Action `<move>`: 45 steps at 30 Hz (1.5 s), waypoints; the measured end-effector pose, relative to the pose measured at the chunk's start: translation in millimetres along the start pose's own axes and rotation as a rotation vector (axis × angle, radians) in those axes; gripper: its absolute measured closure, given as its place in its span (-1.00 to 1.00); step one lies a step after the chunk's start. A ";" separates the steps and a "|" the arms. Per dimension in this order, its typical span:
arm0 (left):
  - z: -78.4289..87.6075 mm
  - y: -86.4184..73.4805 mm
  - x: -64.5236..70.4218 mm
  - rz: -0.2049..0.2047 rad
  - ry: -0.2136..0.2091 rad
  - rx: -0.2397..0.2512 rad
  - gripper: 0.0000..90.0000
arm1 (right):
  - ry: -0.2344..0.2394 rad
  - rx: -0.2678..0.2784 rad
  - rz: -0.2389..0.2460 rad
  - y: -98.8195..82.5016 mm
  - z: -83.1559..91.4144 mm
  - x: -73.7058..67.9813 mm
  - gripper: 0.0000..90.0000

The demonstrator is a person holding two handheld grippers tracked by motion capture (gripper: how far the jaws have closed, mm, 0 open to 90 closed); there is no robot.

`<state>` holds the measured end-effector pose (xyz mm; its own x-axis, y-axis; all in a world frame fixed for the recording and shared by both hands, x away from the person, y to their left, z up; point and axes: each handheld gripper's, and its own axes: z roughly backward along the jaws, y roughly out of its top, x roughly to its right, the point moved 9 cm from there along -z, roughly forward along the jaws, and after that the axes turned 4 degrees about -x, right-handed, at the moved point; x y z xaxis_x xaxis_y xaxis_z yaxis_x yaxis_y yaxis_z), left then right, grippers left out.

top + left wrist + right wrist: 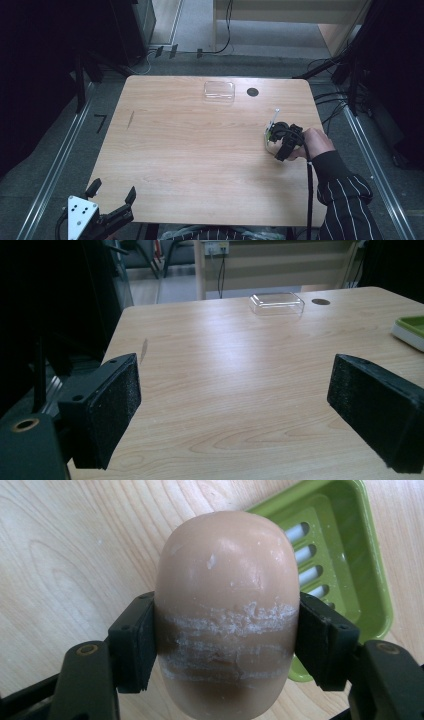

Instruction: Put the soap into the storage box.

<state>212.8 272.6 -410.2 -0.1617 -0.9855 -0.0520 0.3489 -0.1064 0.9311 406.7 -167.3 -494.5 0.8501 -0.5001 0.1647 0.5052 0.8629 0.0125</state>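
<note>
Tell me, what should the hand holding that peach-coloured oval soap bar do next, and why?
Probably shift the right gripper sideways until the peach-coloured oval soap bar hangs squarely over the green slotted plastic soap dish, then lower it. The jaws clamp the bar's sides, but it overlaps only the dish's near edge.

The tongs (226, 645) clamp a tan soap bar (226, 605) above a green soap dish (345, 560).
</note>
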 end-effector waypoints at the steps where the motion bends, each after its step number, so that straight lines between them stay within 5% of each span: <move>1: -0.1 0.0 0.1 0.000 0.000 0.000 -0.84 | 0.004 0.000 -0.007 -0.4 -0.5 0.2 -0.24; 45: 1.6 -1.3 -1.3 0.001 0.009 -0.005 -0.84 | -0.053 0.044 0.037 -0.4 7.4 38.2 -0.24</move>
<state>211.1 274.2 -410.7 -0.1532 -0.9867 -0.0539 0.3539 -0.1057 0.9293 438.0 -186.2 -480.9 0.8585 -0.4643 0.2176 0.4657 0.8836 0.0483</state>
